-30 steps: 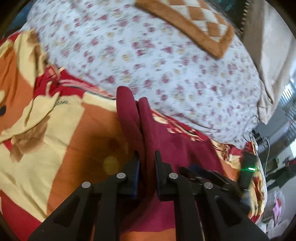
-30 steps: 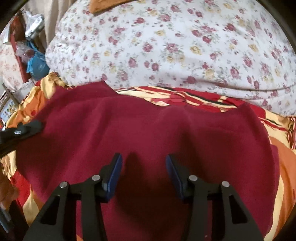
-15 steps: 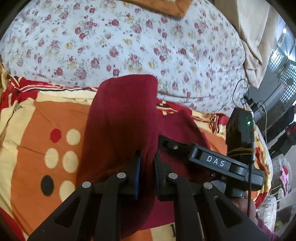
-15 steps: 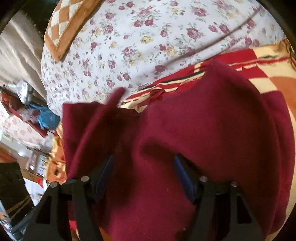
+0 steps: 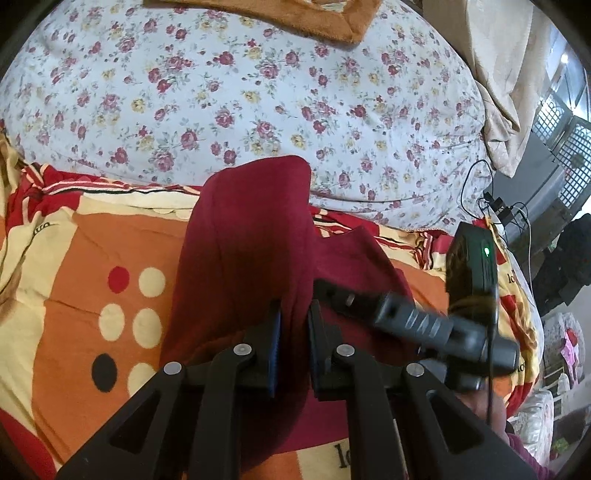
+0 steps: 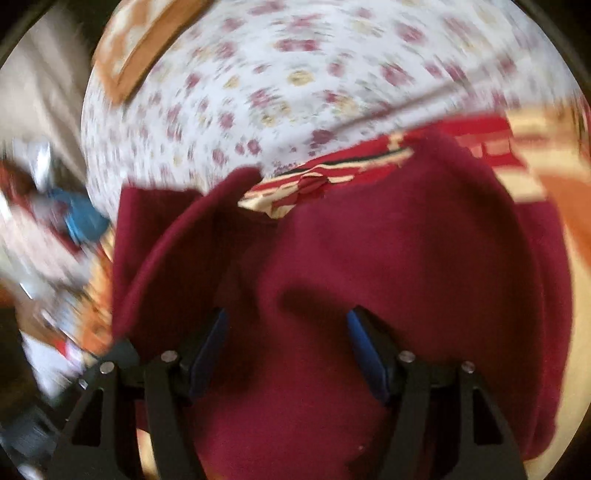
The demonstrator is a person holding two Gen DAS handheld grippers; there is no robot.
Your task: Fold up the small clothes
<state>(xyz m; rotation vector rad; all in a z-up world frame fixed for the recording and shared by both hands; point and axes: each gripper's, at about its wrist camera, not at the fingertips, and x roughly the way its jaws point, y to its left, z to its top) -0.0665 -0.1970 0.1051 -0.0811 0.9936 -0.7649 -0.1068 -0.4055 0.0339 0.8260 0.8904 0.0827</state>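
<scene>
A dark red garment lies on the orange patterned blanket. My left gripper is shut on a fold of it, and the pinched cloth stands up in a tall flap ahead of the jaws. In the left wrist view the right tool's black housing lies just to the right, low over the same cloth. The right wrist view is blurred. There my right gripper stands open, its blue pads wide apart, with the dark red garment bulging loosely between them. A raised flap shows at its left.
A large floral pillow bounds the far side, with an orange checked cloth on top. A beige curtain, cables and clutter lie off the bed's right edge. A person's hand holds the right tool.
My left gripper carried its pinched fold sideways, and the flap now stands taller. The right gripper rolled, spread its jaws wider, and came in close beside the left one.
</scene>
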